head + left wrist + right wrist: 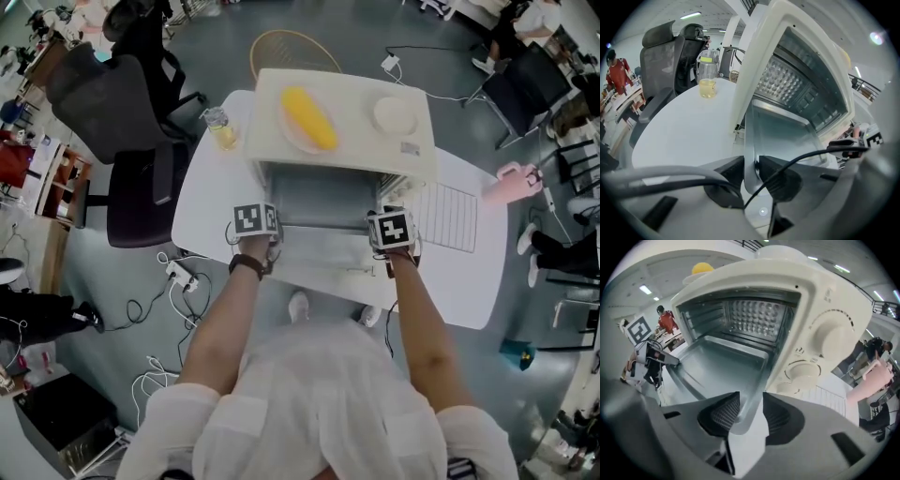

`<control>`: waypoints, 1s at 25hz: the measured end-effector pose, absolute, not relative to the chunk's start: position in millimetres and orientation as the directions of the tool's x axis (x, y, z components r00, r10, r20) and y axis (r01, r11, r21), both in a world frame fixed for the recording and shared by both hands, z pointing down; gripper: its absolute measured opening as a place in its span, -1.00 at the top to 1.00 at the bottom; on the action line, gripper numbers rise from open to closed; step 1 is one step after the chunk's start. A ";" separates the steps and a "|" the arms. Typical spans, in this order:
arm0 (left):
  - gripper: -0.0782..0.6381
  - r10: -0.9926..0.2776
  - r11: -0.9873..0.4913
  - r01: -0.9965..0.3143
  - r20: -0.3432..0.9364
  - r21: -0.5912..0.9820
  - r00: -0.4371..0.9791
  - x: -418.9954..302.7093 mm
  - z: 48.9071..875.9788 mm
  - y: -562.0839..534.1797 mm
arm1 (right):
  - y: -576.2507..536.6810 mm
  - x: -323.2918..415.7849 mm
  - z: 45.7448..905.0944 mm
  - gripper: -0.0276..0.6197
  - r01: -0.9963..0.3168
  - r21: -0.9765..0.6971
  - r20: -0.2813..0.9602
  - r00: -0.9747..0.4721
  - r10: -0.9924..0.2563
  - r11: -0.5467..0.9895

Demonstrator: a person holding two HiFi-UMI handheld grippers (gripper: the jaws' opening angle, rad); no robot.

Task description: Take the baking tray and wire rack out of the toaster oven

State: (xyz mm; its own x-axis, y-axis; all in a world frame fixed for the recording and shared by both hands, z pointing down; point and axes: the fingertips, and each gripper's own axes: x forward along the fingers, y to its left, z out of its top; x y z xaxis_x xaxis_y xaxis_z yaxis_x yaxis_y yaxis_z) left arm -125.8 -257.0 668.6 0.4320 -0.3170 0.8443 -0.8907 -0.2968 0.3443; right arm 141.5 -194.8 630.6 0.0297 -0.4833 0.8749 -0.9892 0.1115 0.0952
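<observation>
Metal baking tray (319, 199) at oven (356, 117) mouth: L gripper (751, 169) clamps rim, R gripper (750, 411) jaws apart (rim between, unpinched).

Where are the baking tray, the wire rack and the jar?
Baking tray (718, 367): right gripper view, on its flat floor.
Wire rack (448, 217): head view, middle of its bars.
Jar (707, 79): left gripper view, on its glass side.

This is an open-plan office or lab. Black office chairs (122, 112) surround a white worktop (211, 202) on a grey floor (216, 56), with power strips (178, 275), loose cables (141, 305) and ceiling strip lights (646, 289).
</observation>
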 end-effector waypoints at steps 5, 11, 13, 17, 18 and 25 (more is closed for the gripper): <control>0.53 -0.315 -0.295 -0.892 0.846 0.343 0.429 -127.1 668.9 -257.1 | -187.3 146.0 650.0 0.34 -1.000 0.005 0.900 -0.004 -0.436 0.020; 0.54 -0.316 -0.290 -0.892 0.845 0.347 0.432 -125.4 669.2 -257.3 | -180.0 143.5 672.4 0.49 -0.986 -0.153 0.903 -0.111 -0.416 -0.069; 0.54 -0.313 -0.290 -0.892 0.847 0.346 0.430 -125.4 670.4 -256.5 | -178.0 144.3 675.0 0.55 -0.979 -0.183 0.899 -0.129 -0.419 -0.090; 0.54 -0.321 -0.283 -0.895 0.845 0.344 0.427 -126.5 671.7 -255.6 | -178.6 145.5 675.8 0.60 -0.976 -0.192 0.898 -0.132 -0.421 -0.103; 0.54 -0.323 -0.282 -0.896 0.846 0.343 0.425 -126.8 671.6 -255.1 | -178.1 145.3 675.6 0.61 -0.975 -0.193 0.896 -0.130 -0.424 -0.109; 0.54 -0.312 -0.289 -0.894 0.849 0.343 0.427 -131.5 673.3 -234.8 | -156.8 140.8 676.0 0.63 -0.971 -0.200 0.891 -0.123 -0.438 -0.134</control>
